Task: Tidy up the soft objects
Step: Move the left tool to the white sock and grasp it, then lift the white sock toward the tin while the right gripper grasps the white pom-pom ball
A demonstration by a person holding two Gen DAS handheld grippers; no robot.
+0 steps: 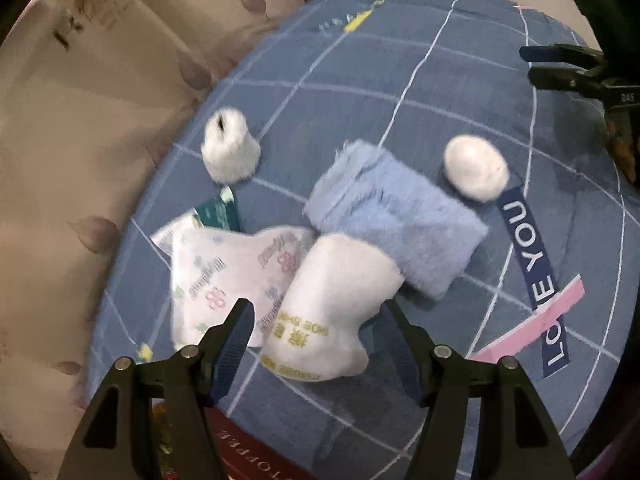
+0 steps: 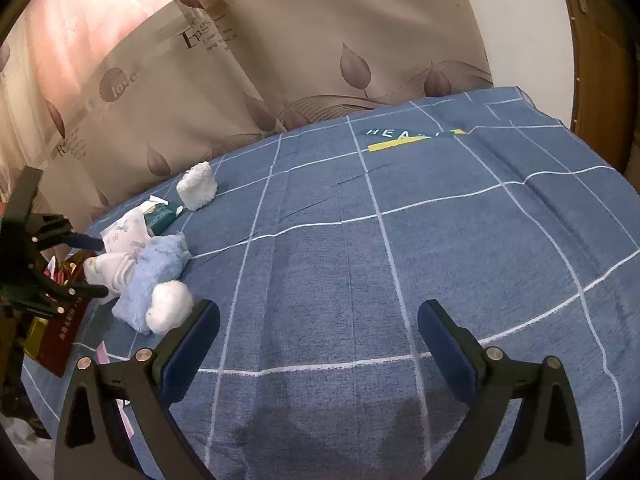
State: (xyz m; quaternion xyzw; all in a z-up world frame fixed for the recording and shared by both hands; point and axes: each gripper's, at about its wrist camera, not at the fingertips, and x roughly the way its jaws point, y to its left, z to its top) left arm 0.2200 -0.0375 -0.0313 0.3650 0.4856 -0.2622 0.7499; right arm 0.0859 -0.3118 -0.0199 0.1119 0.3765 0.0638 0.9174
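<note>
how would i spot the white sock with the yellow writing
Look at the blue checked bedsheet, near the edge closest to the left claw. The white sock overlaps the fluffy blue towel. It alone carries yellow lettering; the other white pieces are plain.

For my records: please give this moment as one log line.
left gripper: open, over white sock | right gripper: open, empty
</note>
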